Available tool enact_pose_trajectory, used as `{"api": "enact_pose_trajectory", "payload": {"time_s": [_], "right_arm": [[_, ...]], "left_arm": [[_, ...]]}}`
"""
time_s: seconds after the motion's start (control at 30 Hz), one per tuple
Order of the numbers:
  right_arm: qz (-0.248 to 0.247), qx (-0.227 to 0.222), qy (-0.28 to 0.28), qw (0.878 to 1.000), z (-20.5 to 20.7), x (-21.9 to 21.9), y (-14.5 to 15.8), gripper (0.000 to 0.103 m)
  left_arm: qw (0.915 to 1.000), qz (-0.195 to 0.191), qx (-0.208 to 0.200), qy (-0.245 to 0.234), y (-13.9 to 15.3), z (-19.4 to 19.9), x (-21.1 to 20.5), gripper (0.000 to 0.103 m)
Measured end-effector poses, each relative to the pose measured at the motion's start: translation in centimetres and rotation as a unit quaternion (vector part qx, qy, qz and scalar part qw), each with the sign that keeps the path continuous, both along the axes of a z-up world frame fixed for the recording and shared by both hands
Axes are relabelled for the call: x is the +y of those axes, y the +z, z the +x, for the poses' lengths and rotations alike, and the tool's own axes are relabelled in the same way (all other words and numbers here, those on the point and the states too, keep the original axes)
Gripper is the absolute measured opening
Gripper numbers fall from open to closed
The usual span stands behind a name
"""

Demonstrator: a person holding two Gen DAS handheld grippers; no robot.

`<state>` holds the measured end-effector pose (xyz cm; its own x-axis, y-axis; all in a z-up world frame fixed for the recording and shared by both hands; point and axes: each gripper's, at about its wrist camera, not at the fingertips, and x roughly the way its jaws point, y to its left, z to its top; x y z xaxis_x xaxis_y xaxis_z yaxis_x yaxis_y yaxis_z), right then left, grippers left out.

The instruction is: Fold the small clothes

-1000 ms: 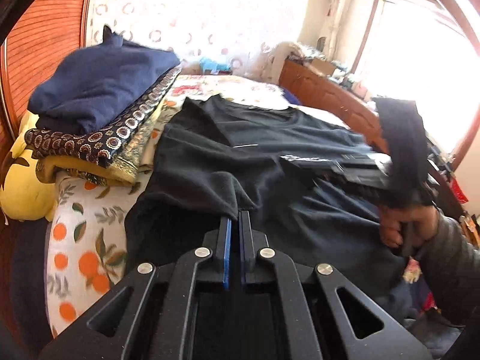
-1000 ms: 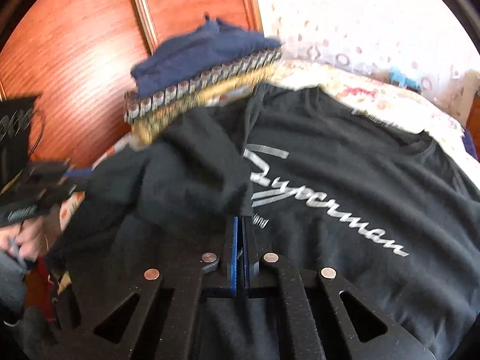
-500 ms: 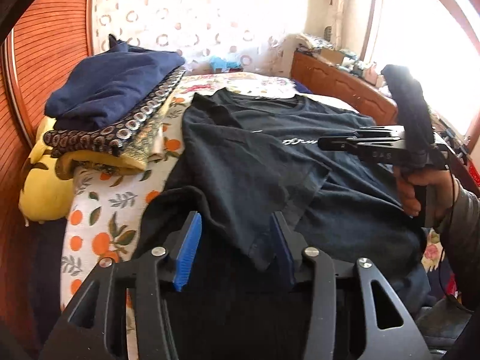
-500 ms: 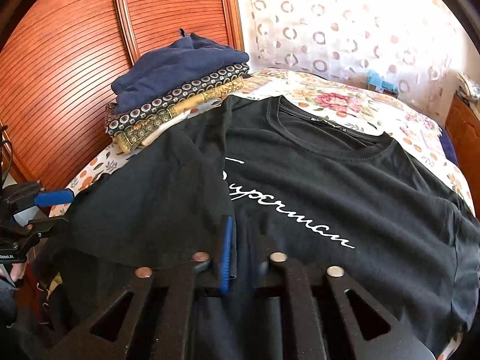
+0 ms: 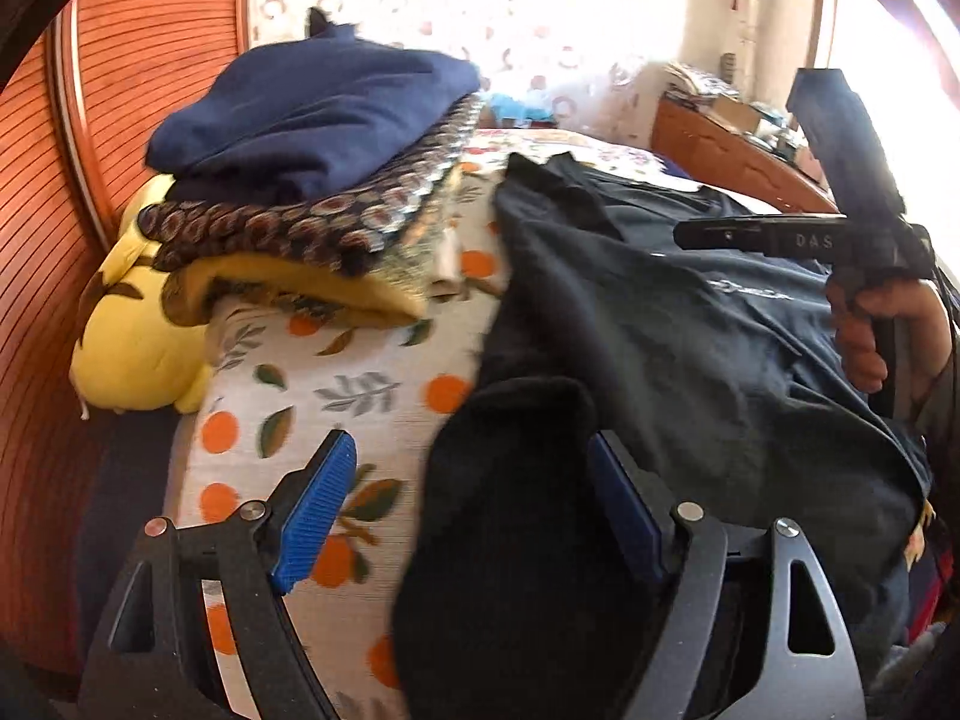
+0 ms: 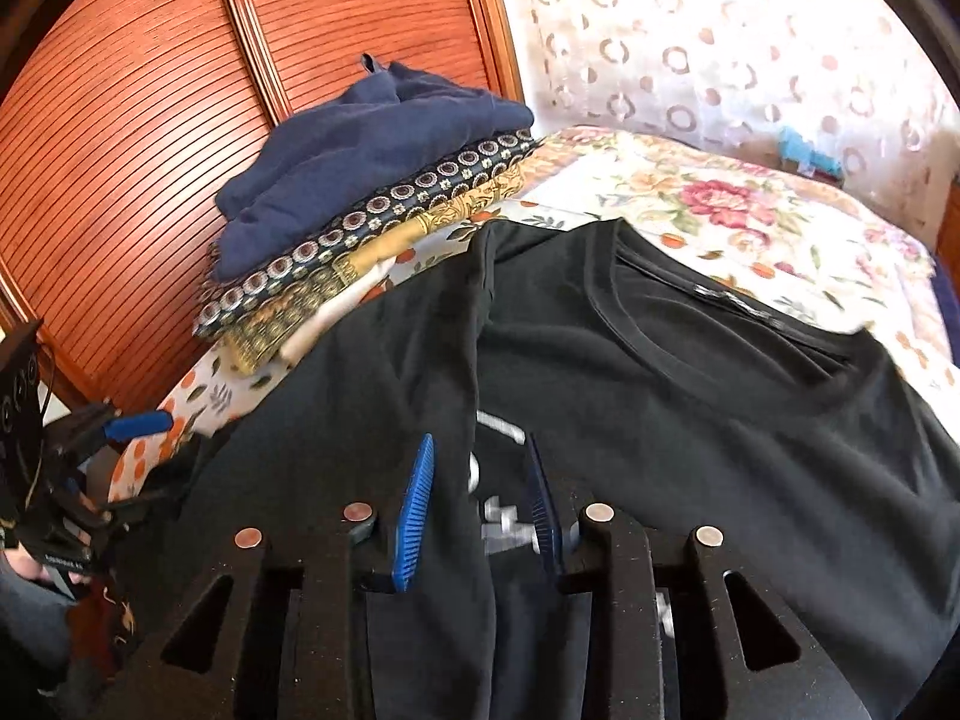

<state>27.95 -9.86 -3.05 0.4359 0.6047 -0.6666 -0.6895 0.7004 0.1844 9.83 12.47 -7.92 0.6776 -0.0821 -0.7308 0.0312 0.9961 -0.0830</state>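
A black T-shirt (image 6: 690, 420) with white lettering lies face up on the bed, its left side and sleeve folded over onto the chest. My right gripper (image 6: 480, 510) hovers low over that folded edge. Its jaws are opening, and the fabric runs loose between the blue pads (image 6: 414, 510). In the left wrist view the shirt (image 5: 690, 330) fills the right half. My left gripper (image 5: 474, 510) is wide and still opening, with a dark hump of cloth between the fingers but not pinched. The right gripper (image 5: 780, 237) shows there too, held by a hand (image 5: 870, 330).
A stack of folded clothes (image 5: 312, 138), navy on top, sits by the slatted wooden panel (image 6: 120, 120). A yellow cushion (image 5: 132, 348) lies beneath it. The orange-print sheet (image 5: 336, 384) shows left of the shirt, a floral spread (image 6: 720, 198) beyond the collar.
Both grippers were shut on the shirt's fabric and have opened, letting it go. The lifted side now lies folded on the shirt. The left gripper has swung left and lower.
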Motion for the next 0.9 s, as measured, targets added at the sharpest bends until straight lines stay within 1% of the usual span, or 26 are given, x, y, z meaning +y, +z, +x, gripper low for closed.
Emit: {"api": "enact_pose_trajectory", "payload": {"time_s": [0.13,0.27,0.3,0.33,0.37,0.4,0.43,0.47,0.5,0.53,0.57,0.63,0.7,0.77,0.83,0.9], "right_arm": [[0.000,0.022,0.015,1.000,2.4,2.3,-1.1,0.033],[-0.020,0.031,0.020,0.999,4.1,4.6,-2.3,0.032],[-0.019,0.028,0.023,0.999,4.2,4.9,-2.2,0.017],[-0.018,0.031,0.031,0.999,4.4,5.3,-2.2,0.006],[-0.017,0.032,0.041,0.998,4.4,5.6,-2.0,0.001],[-0.026,0.013,0.039,0.999,4.3,5.8,-1.7,0.001],[-0.045,-0.021,0.013,0.999,4.3,5.8,-1.0,0.001],[-0.050,-0.029,-0.024,0.998,4.8,5.5,-0.4,0.001],[-0.045,-0.024,-0.055,0.997,5.4,5.1,0.0,0.001],[-0.048,-0.029,-0.082,0.995,5.8,4.7,0.4,0.001],[-0.058,-0.040,-0.088,0.994,5.7,4.7,0.5,0.001],[-0.083,-0.051,-0.094,0.991,5.7,4.8,0.2,0.011],[-0.086,-0.042,-0.094,0.991,5.6,4.0,-0.2,0.028],[-0.079,-0.038,-0.093,0.992,5.0,2.9,-0.1,0.031],[-0.070,-0.043,-0.088,0.993,3.7,0.9,0.1,0.035],[-0.062,-0.047,-0.083,0.993,2.1,-1.3,0.2,0.041]], "left_arm": [[0.9998,0.012,0.008,0.014,-0.6,0.1,1.3,0.080],[0.9994,0.018,0.021,0.021,-1.5,0.3,2.0,0.080],[0.9993,0.021,0.022,0.021,-1.7,0.3,2.1,0.080],[0.9992,0.026,0.020,0.021,-1.7,0.2,2.1,0.080],[0.9992,0.028,0.019,0.020,-1.7,0.2,2.0,0.080],[0.9992,0.030,0.018,0.020,-1.7,0.2,1.9,0.080],[0.9993,0.029,0.015,0.020,-1.8,0.1,2.0,0.080],[0.9993,0.029,0.012,0.020,-1.8,0.1,2.0,0.080],[0.9993,0.029,0.009,0.021,-1.9,0.0,2.0,0.080],[0.9993,0.029,0.008,0.022,-1.9,0.1,2.0,0.080],[0.9993,0.029,0.006,0.023,-1.9,0.1,2.0,0.080],[0.9993,0.030,0.003,0.023,-1.9,0.0,2.0,0.080],[0.9993,0.029,0.003,0.023,-1.9,-0.1,2.0,0.080],[0.9993,0.030,0.001,0.023,-1.9,-0.1,2.0,0.081],[0.9993,0.031,-0.001,0.023,-2.0,0.0,2.0,0.082],[0.9992,0.032,0.000,0.022,-2.0,0.1,1.9,0.083]]}}
